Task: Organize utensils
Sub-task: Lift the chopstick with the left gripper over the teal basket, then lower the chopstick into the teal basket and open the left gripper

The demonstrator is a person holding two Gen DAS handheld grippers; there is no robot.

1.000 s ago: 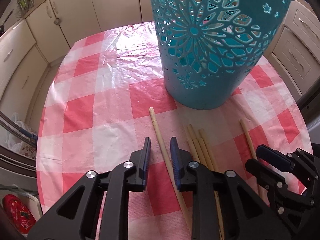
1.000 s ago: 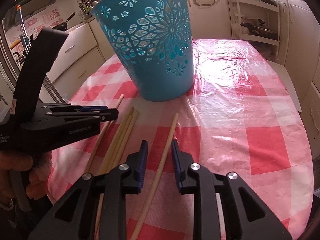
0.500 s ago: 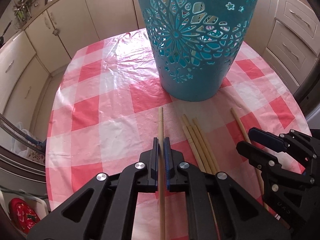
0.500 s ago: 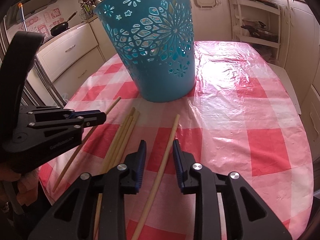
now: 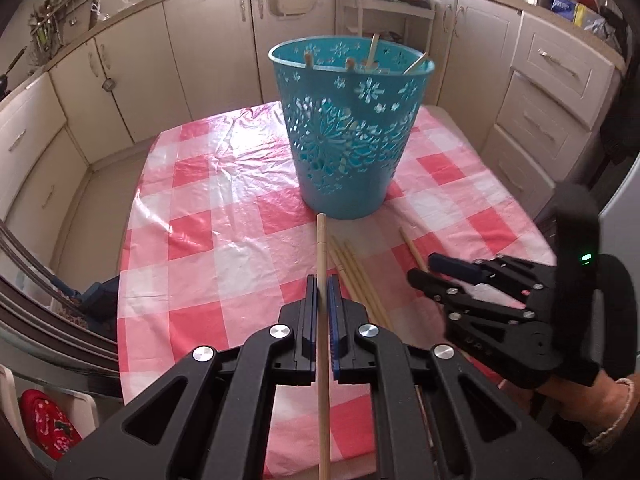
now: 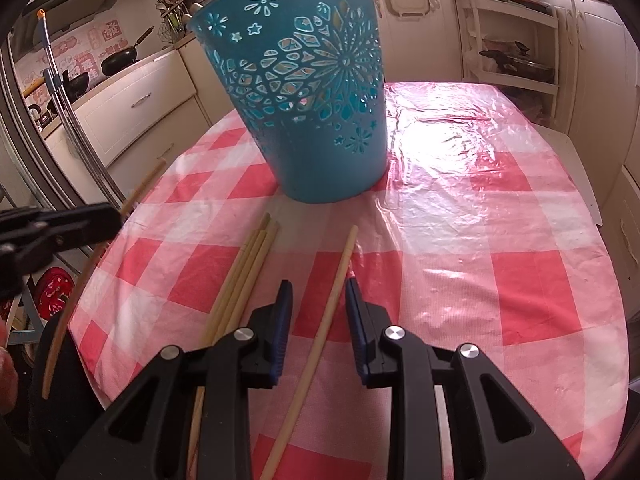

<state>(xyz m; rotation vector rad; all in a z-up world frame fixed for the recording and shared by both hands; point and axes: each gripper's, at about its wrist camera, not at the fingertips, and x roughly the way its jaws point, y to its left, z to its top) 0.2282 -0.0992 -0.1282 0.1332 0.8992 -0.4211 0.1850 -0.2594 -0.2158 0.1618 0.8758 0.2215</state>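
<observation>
My left gripper [image 5: 321,286] is shut on a long wooden stick [image 5: 322,248] and holds it raised above the table, pointing at the teal cut-out basket [image 5: 346,148]. The basket holds a few wooden utensils. A bundle of three sticks [image 5: 356,276] and a single stick [image 5: 412,246] lie on the checked cloth. In the right wrist view my right gripper [image 6: 318,294] is open, low over the single stick [image 6: 334,296], its fingers on either side. The bundle [image 6: 244,272] lies left of it, the basket [image 6: 308,96] stands behind, and the held stick [image 6: 136,196] shows at the left.
The table [image 5: 208,216] has a red and white checked plastic cloth and rounded edges. Cream kitchen cabinets [image 5: 132,72] surround it. A white shelf rack [image 6: 516,40] stands at the back. Pans [image 6: 120,56] sit on the counter at the left.
My left gripper closed on the stick and lifted it up and back from the table. My right gripper stayed open over the single stick and moved slightly closer.
</observation>
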